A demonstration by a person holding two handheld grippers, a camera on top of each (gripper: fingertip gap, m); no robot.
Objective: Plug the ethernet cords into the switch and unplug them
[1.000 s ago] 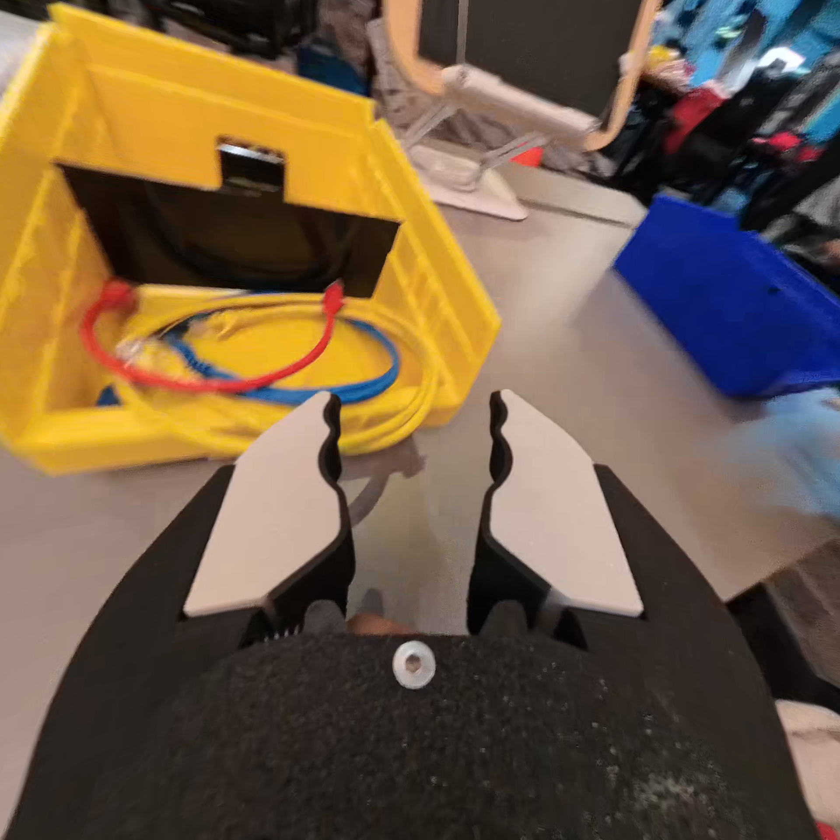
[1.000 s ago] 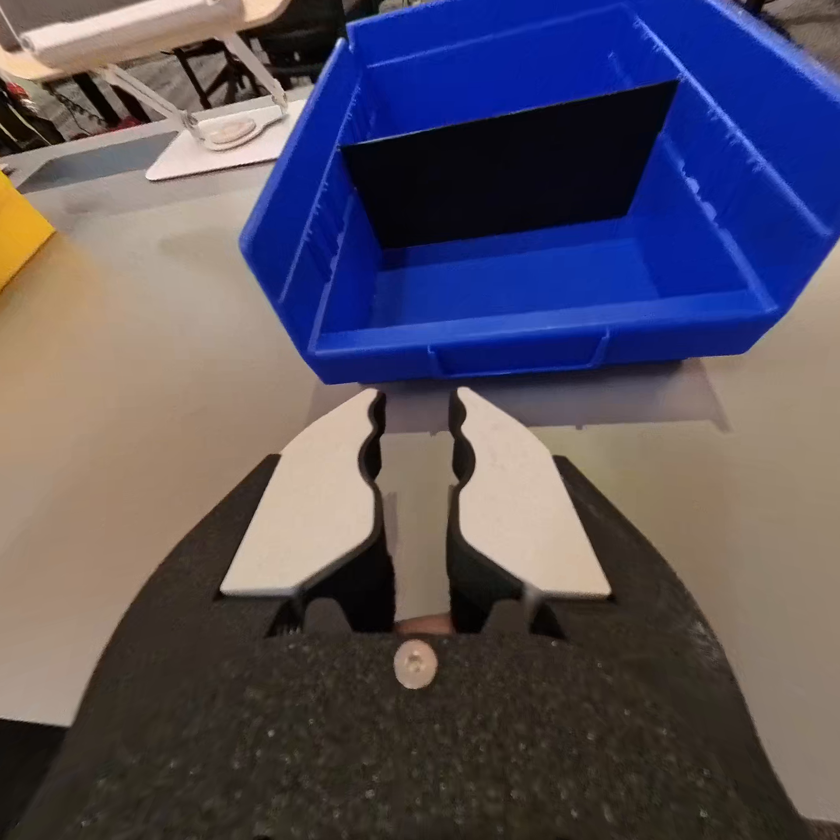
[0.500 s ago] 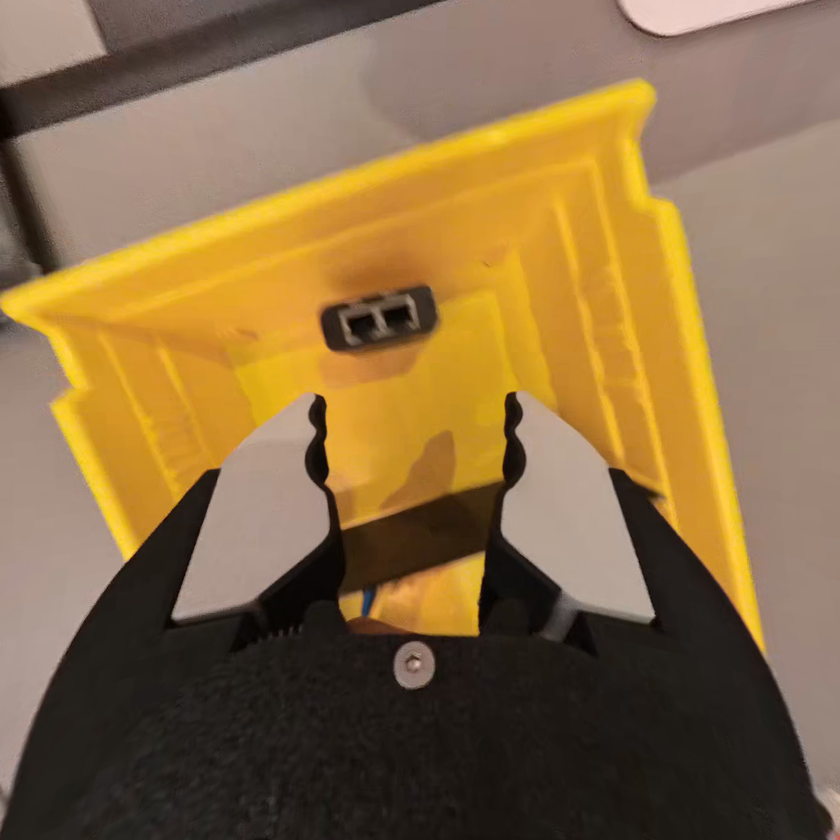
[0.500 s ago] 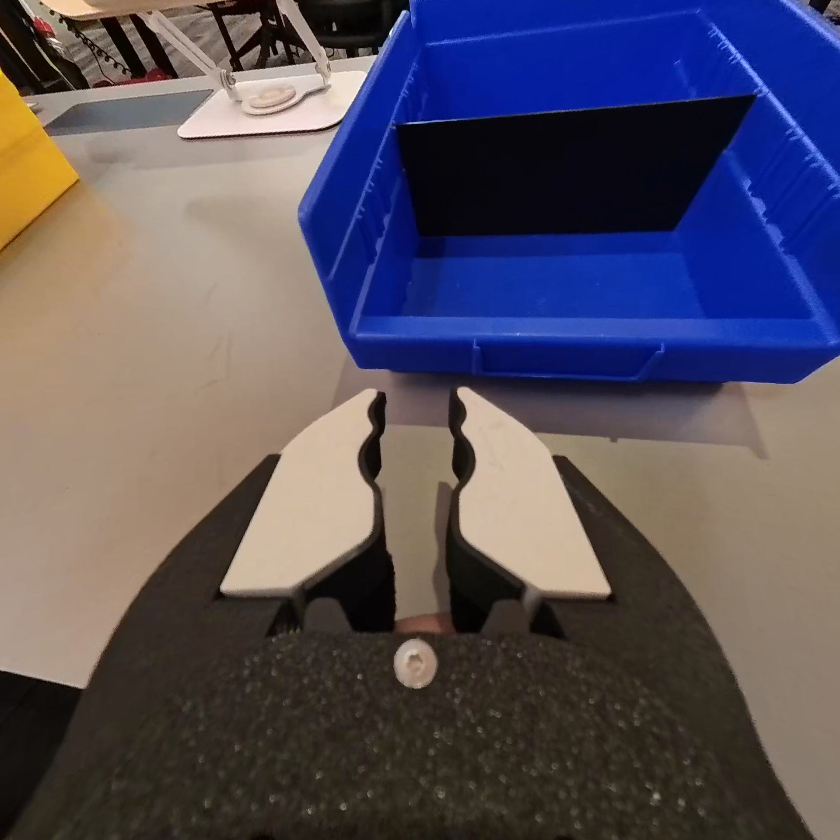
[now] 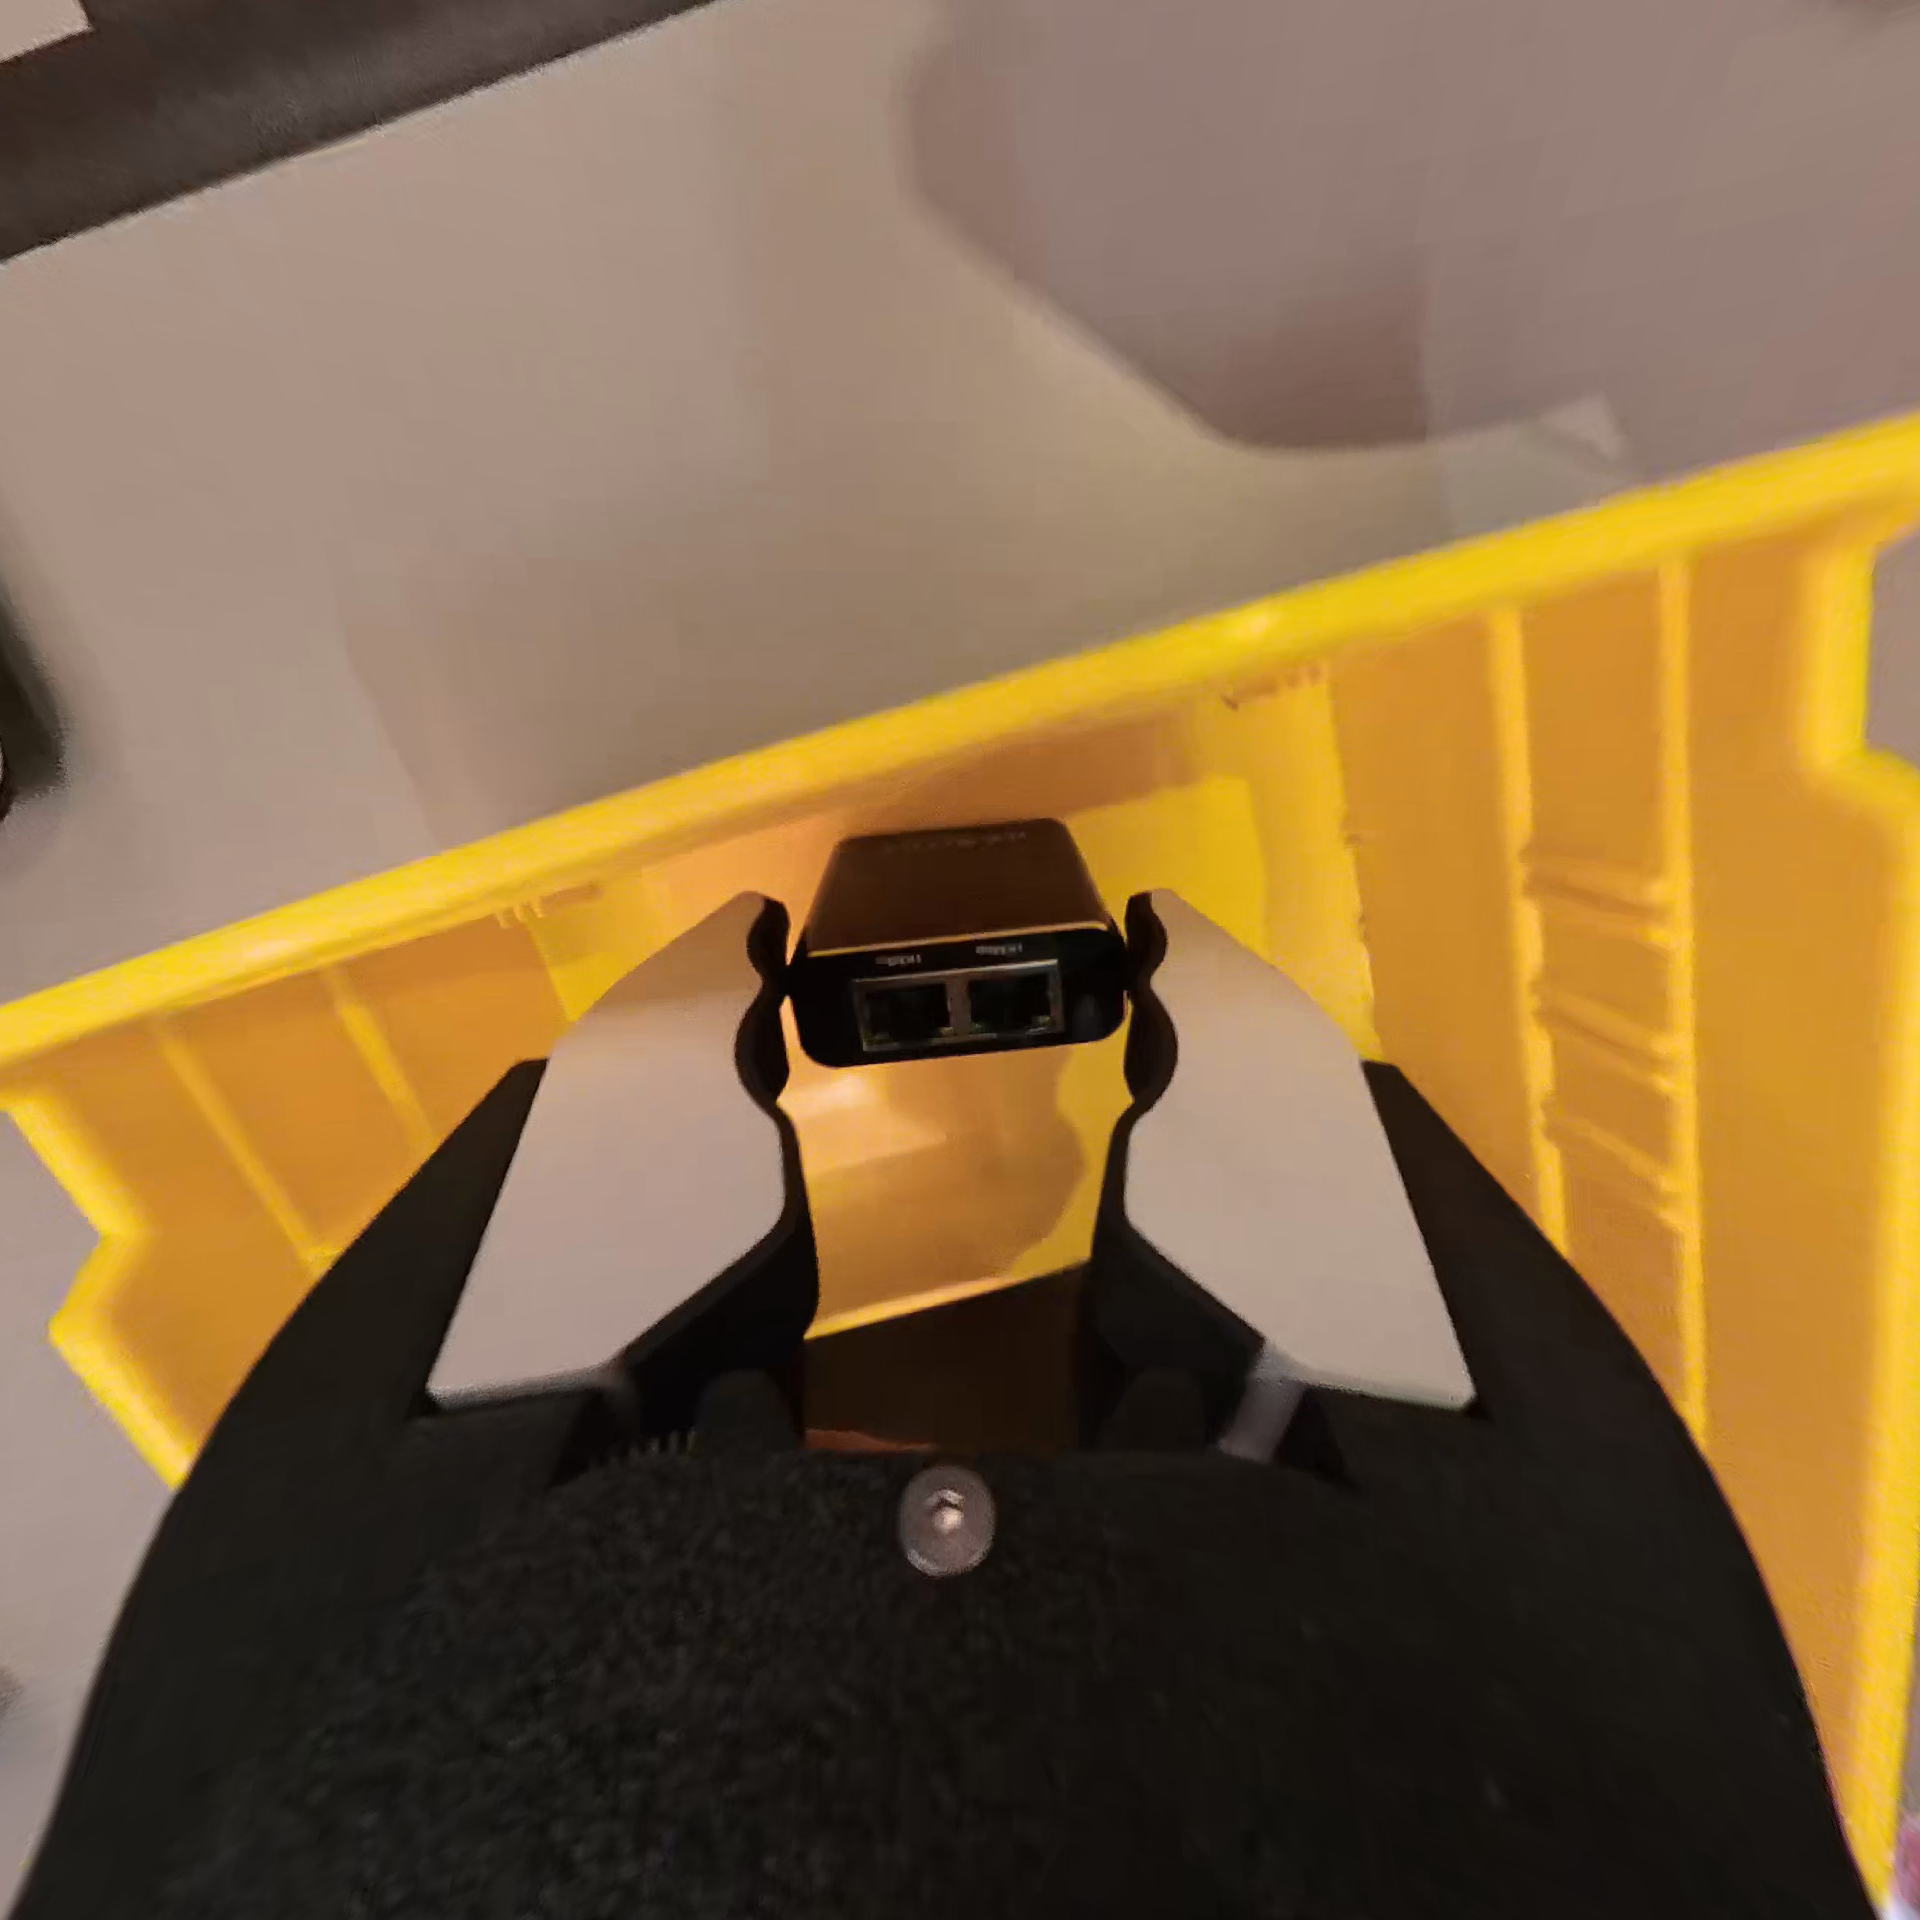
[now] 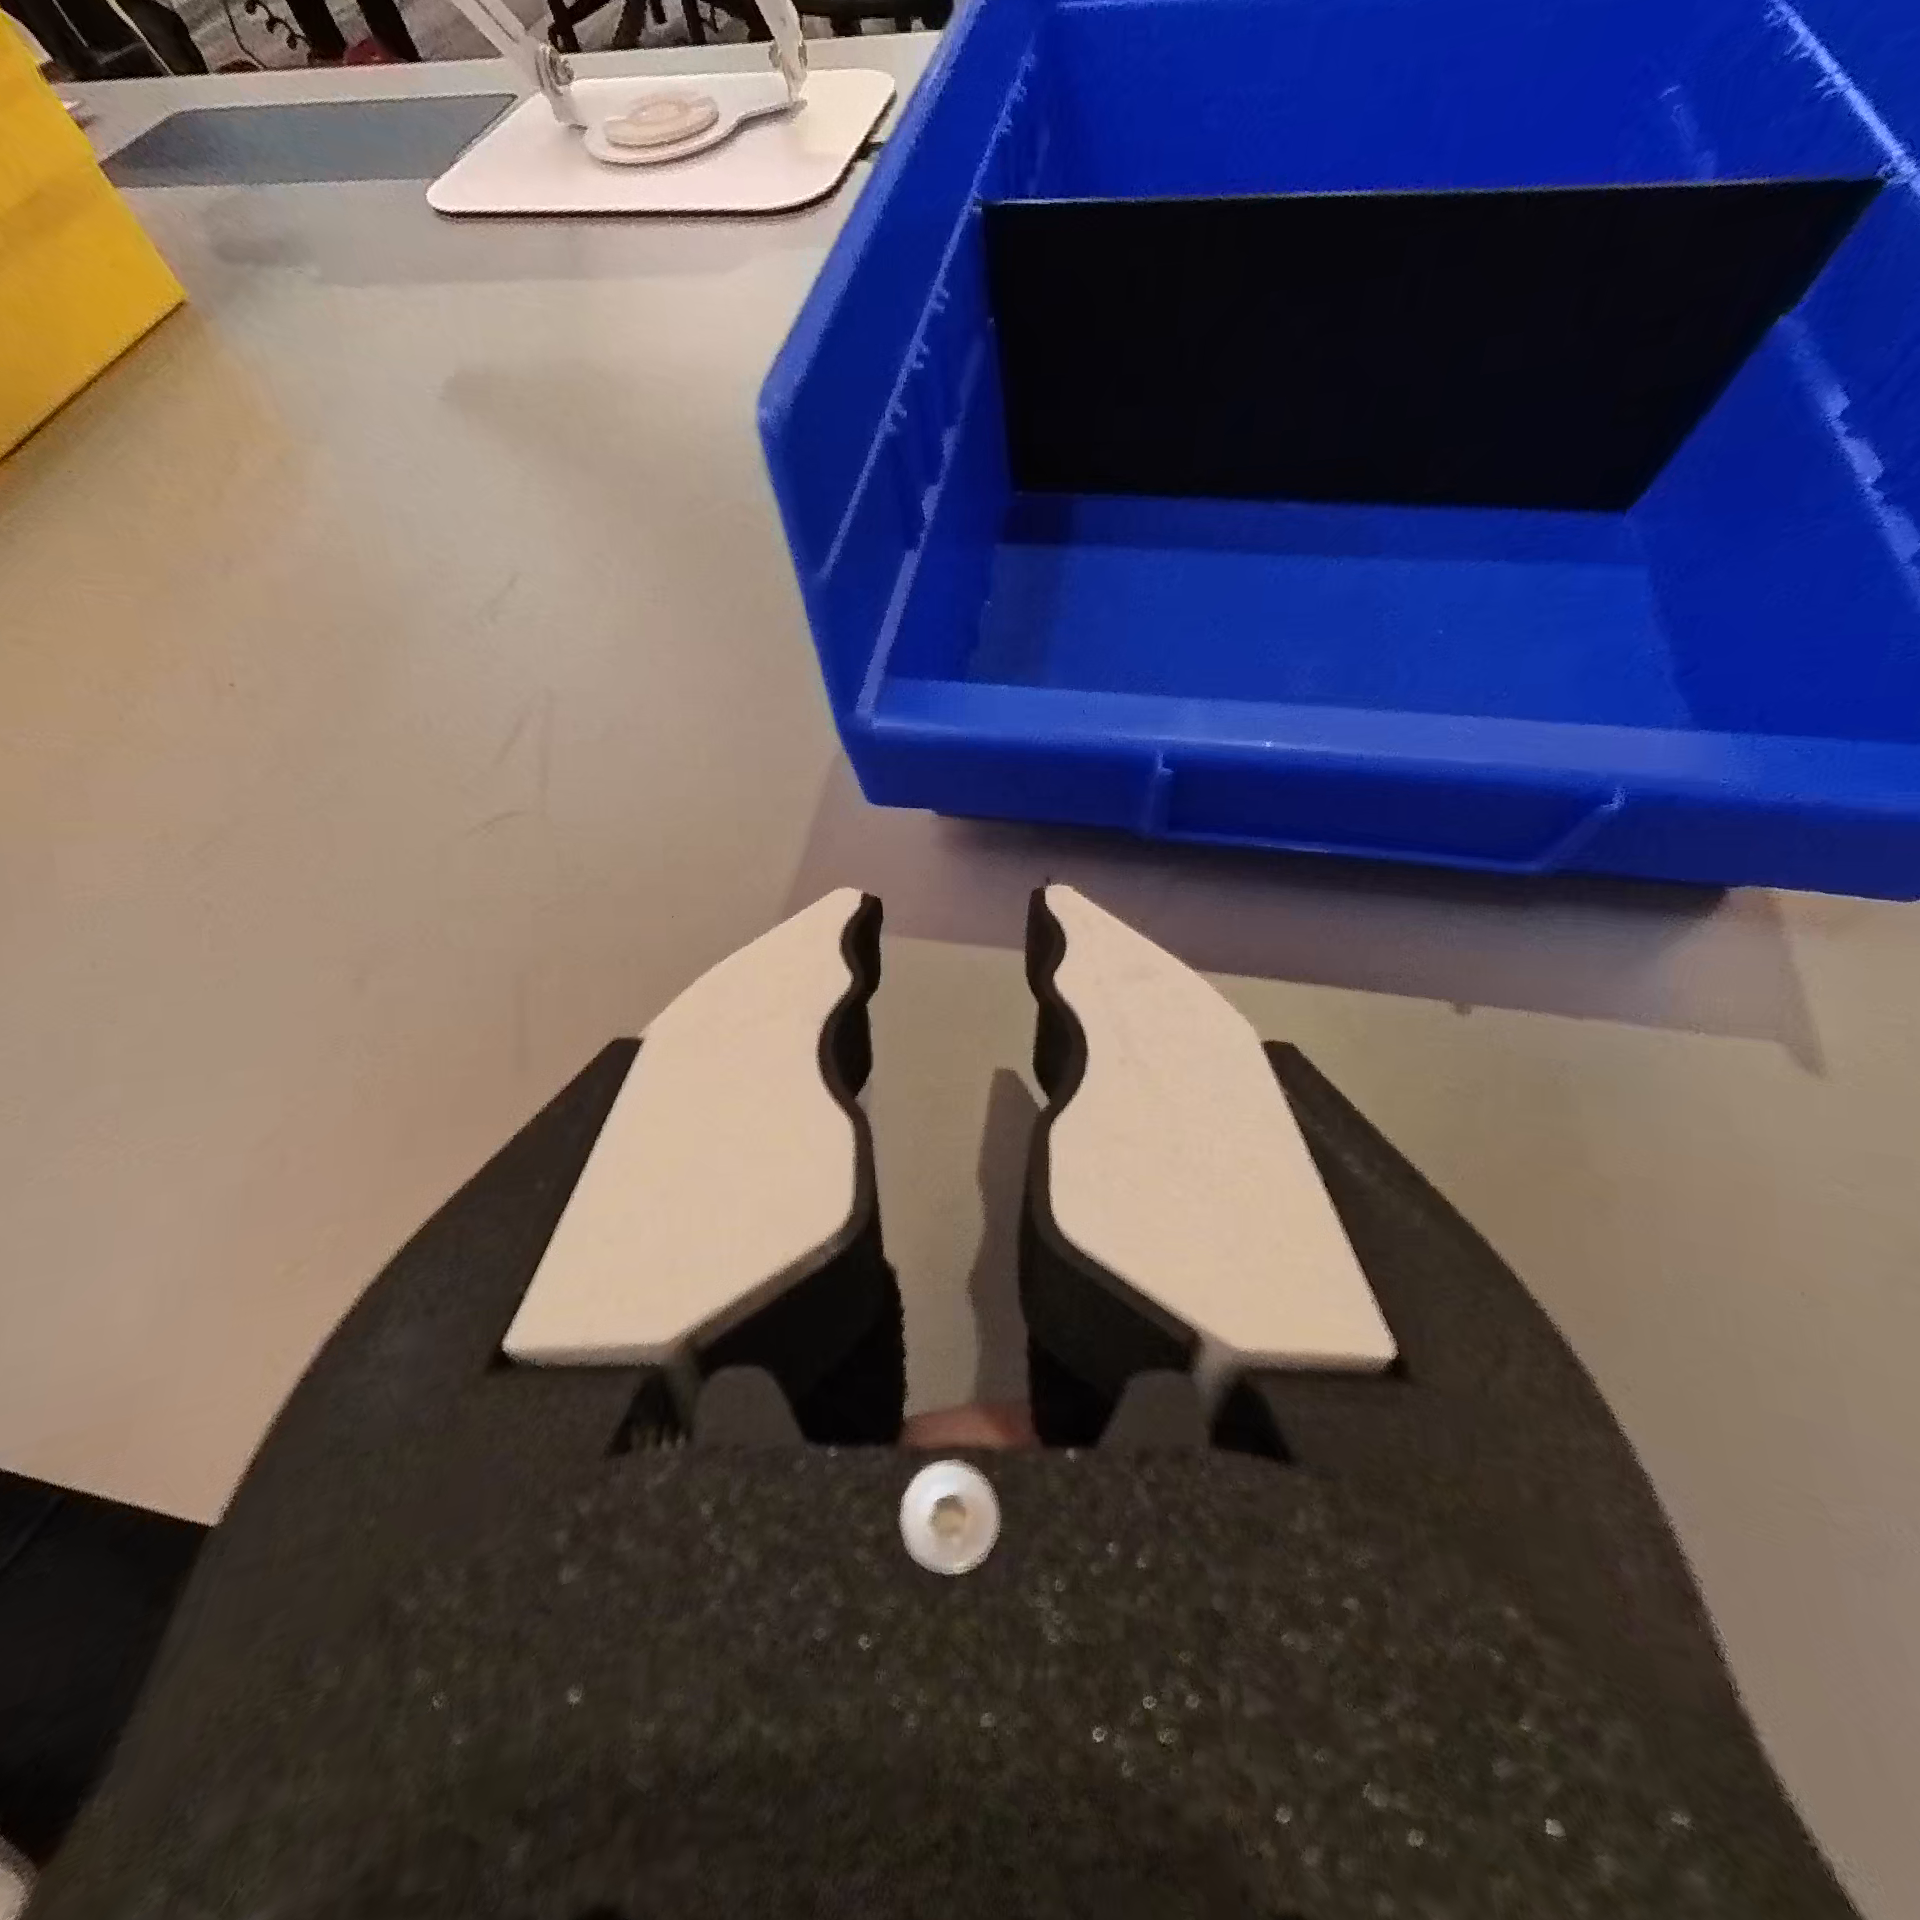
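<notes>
left claw (image 5: 948,971): fingers pinched both sides of the black switch (image 5: 951,956), inside the yellow bin (image 5: 1600,935)
right claw (image 6: 954,940): slightly open, empty, over the table (image 6: 416,675) by the blue bin (image 6: 1351,800)

One black switch (image 5: 956,951) shows in the left wrist view, with two ports (image 5: 958,1013) on its front. There are two grippers, the left gripper (image 5: 954,982) and the right gripper (image 6: 954,940), each with two fingers. Two storage bins stand on one grey table (image 6: 416,644): one yellow bin (image 5: 1455,852) and one blue bin (image 6: 1351,769). The blue bin has one black divider (image 6: 1403,343). One white stand base (image 6: 665,145) lies beside what seems to be one blue-grey mat (image 6: 312,140).
</notes>
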